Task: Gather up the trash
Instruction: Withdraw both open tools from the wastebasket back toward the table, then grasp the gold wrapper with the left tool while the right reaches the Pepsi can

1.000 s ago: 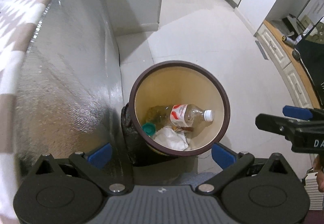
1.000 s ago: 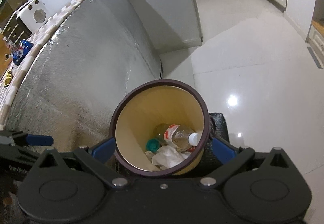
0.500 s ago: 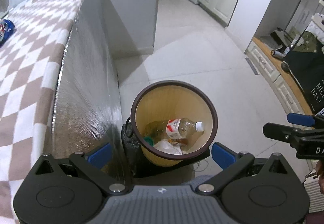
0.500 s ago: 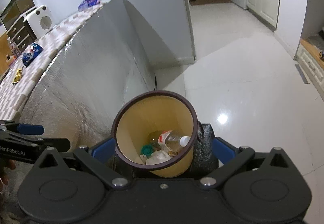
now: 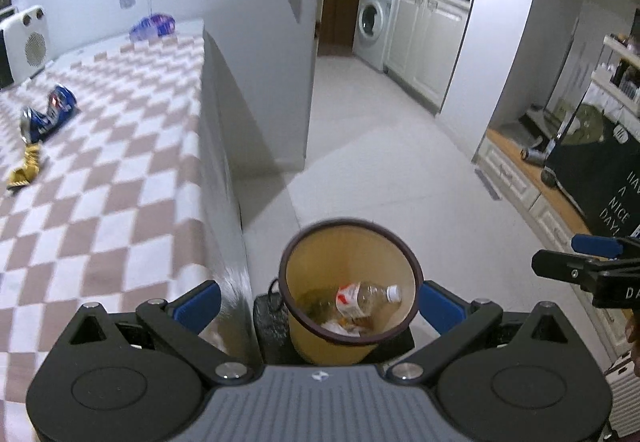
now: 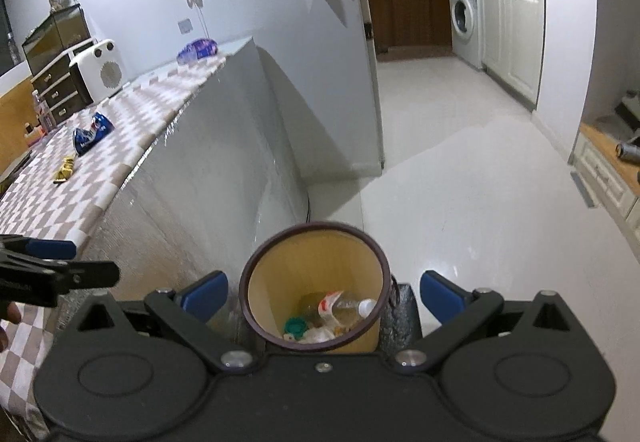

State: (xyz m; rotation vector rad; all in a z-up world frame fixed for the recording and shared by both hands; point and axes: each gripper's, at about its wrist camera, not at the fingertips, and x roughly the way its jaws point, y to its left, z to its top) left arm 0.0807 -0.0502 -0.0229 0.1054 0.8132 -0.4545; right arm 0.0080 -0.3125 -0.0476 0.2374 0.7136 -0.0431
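your left gripper (image 5: 318, 304) has its blue-tipped fingers (image 5: 198, 302) spread wide with nothing between them, and your right gripper (image 6: 322, 294) is the same, fingers (image 6: 436, 292) wide apart and empty. both hang above the bin (image 5: 348, 306), which stands on the white floor (image 5: 384, 170) right beside the end of the table (image 5: 104, 162). from the left wrist view the bin's dark rim shows between the two finger tips, lower down and not touched by either. your right gripper's tip is seen at the right edge of that view, level with the bin's rim and well to the side of it.

inside the bin lies a clear plastic bottle (image 5: 366, 298) with a red and white label and a white cap, on its side, with crumpled white paper (image 5: 340, 328) below it. the right wrist view also shows a green cap (image 6: 295, 325) on the bottom, next to the paper. a black bag or box sits against the bin's outer wall; you cannot tell which.

on the checked tablecloth, well away from the bin, lie a crushed blue can (image 5: 48, 116) and, just beside it, a yellow wrapper (image 5: 25, 172). further back on the table sits a purple packet (image 5: 153, 27) near the wall, and a white heater (image 5: 25, 42) stands at the far left. a washing machine (image 5: 372, 26) is at the far end of the room.
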